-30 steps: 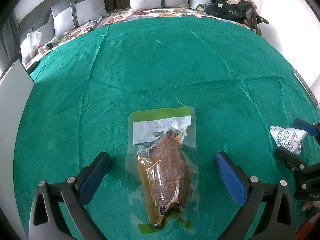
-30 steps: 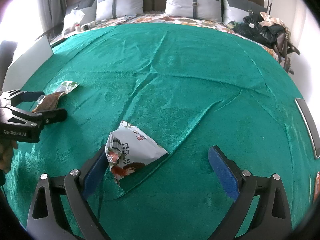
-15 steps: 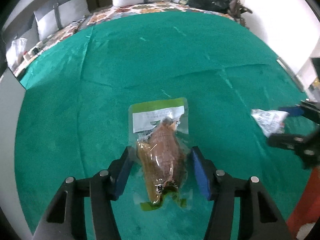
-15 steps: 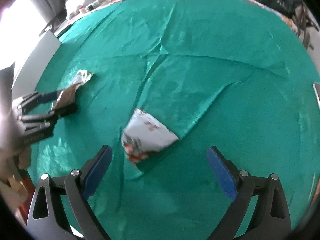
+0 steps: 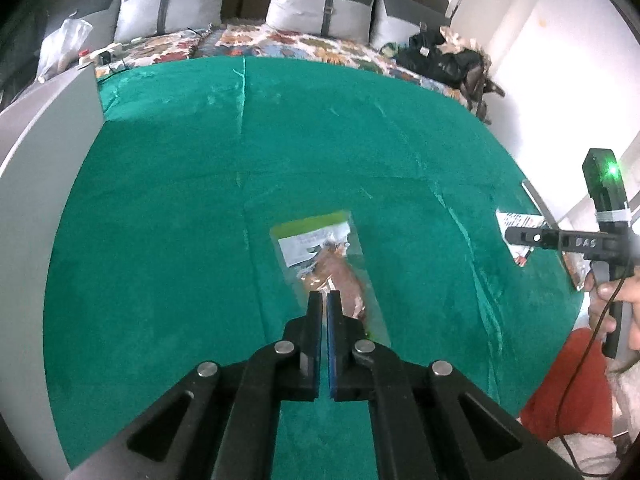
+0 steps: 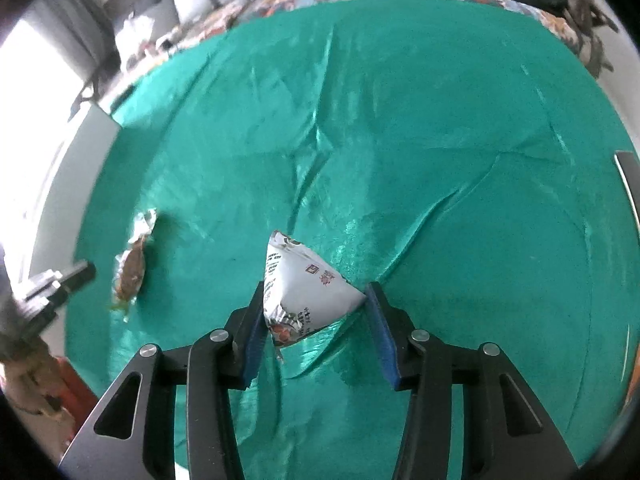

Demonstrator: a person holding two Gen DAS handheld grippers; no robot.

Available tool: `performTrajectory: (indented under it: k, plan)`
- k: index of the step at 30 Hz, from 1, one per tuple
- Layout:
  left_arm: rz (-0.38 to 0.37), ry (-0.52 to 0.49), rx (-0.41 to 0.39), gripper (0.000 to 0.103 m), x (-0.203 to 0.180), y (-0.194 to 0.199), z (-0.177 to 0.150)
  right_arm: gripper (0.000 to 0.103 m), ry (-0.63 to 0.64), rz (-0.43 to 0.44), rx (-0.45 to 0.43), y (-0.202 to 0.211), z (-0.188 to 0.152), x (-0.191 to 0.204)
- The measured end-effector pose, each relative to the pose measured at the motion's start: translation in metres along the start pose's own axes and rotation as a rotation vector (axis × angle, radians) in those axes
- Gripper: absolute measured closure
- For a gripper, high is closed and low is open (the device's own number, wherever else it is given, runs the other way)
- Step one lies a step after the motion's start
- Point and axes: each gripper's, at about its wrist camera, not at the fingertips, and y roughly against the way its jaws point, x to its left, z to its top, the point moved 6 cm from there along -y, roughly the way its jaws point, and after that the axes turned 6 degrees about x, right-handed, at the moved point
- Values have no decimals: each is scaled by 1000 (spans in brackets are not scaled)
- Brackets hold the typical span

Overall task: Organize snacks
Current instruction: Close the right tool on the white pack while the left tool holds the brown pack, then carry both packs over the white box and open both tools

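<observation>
A clear pouch (image 5: 326, 258) with a green label and a brown snack hangs from my left gripper (image 5: 324, 298), whose jaws are shut on its near edge. In the right wrist view the pouch (image 6: 132, 268) is blurred beside the left gripper (image 6: 90, 270) and throws a shadow on the green cloth (image 6: 440, 120). A white triangular packet (image 6: 304, 292) with printed text sits between the pads of my right gripper (image 6: 314, 300), whose jaws are closing and touch it on both sides. The left wrist view shows that packet (image 5: 518, 220) at the right gripper (image 5: 516, 237), which a hand (image 5: 612, 292) holds.
A grey board (image 5: 40, 160) stands along the cloth's left edge. Grey pillows (image 5: 320, 4), a flowered bedspread (image 5: 280, 42), a plastic bag (image 5: 60, 48) and a black bag (image 5: 440, 60) lie beyond the cloth. A grey strip (image 6: 628, 184) lies at the right edge. The cloth has raised folds (image 6: 440, 220).
Both grippers closed, the left on the clear pouch and the right around the white packet. The left gripper has risen and moved with the pouch; the right has risen a little.
</observation>
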Motion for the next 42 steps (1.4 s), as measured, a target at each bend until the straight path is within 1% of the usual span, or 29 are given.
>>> performTrajectory:
  k: [3, 4, 5, 7, 9, 11, 12, 13, 14, 16, 18, 20, 22, 23, 24, 26, 27, 28, 29, 30, 31, 32, 35, 36, 37, 38, 39, 41, 42]
  plan:
    - [6, 26, -17, 99, -2, 0, -3, 54, 4, 45, -28, 18, -1, 11]
    - [19, 41, -5, 83, -2, -3, -3, 54, 15, 53, -38, 23, -2, 17]
    - [38, 58, 21, 54, -2, -9, -3, 54, 25, 64, -48, 27, -3, 23]
    - [72, 74, 43, 30, -7, -23, 0, 54, 33, 82, -56, 29, -4, 32]
    - [90, 74, 67, 30, -16, -41, 2, 54, 46, 107, -58, 28, -6, 42]
    - [139, 71, 139, 32, -25, -71, 1, 54, 63, 122, -61, 27, -8, 50]
    - [188, 38, 104, 39, -29, -72, 3, 54, 73, 130, -63, 26, -9, 55]
    - [235, -9, 104, 54, -36, -77, 4, 54, 82, 136, -66, 26, -10, 61]
    - [251, -32, 94, 68, -40, -78, 5, 54, 90, 142, -68, 26, -11, 66]
    - [186, -27, 91, 71, -44, -78, 6, 54, 99, 152, -73, 29, -12, 71]
    - [164, -8, 75, 72, -38, -71, 5, 54, 115, 155, -78, 34, -12, 76]
    - [107, 43, 45, 73, -28, -55, 2, 54, 132, 159, -85, 40, -12, 82]
    - [17, 119, 7, 73, -16, -26, 0, 54, 154, 168, -96, 48, -8, 95]
    - [-7, 141, -10, 73, -11, -13, 1, 54, 173, 177, -101, 52, -4, 107]
    - [-50, 186, -54, 73, -1, 16, 2, 54, 189, 183, -105, 55, -2, 115]
    - [-91, 241, -124, 73, 20, 66, 7, 54, 258, 219, -115, 63, 9, 159]
    - [-81, 254, -157, 73, 34, 91, 8, 54, 284, 237, -117, 65, 12, 176]
    - [-57, 263, -185, 73, 49, 112, 6, 54, 334, 276, -122, 68, 18, 212]
    - [-23, 277, -208, 73, 66, 133, 3, 54, 362, 300, -122, 70, 21, 233]
    - [13, 296, -227, 72, 87, 153, 0, 54, 412, 347, -120, 72, 23, 273]
    - [63, 326, -241, 72, 114, 174, -6, 54, 442, 378, -115, 72, 24, 300]
    - [126, 354, -249, 71, 143, 193, -14, 54, 474, 411, -106, 71, 24, 329]
    - [317, 427, -236, 71, 213, 225, -41, 54, 554, 499, -47, 52, 19, 425]
    - [377, 445, -224, 70, 232, 233, -52, 54, 568, 508, -34, 46, 15, 442]
    - [421, 456, -212, 64, 247, 238, -61, 53, 587, 515, -9, 35, 11, 467]
    - [475, 471, -189, 54, 264, 243, -71, 53, 599, 520, 21, 22, 6, 489]
    - [501, 478, -178, 48, 270, 245, -81, 47, 600, 519, 47, 10, 1, 505]
    - [588, 489, -156, 28, 287, 254, -97, 39, 587, 516, 82, -9, -5, 523]
    - [613, 487, -155, 26, 287, 255, -103, 35, 580, 503, 97, -19, -9, 530]
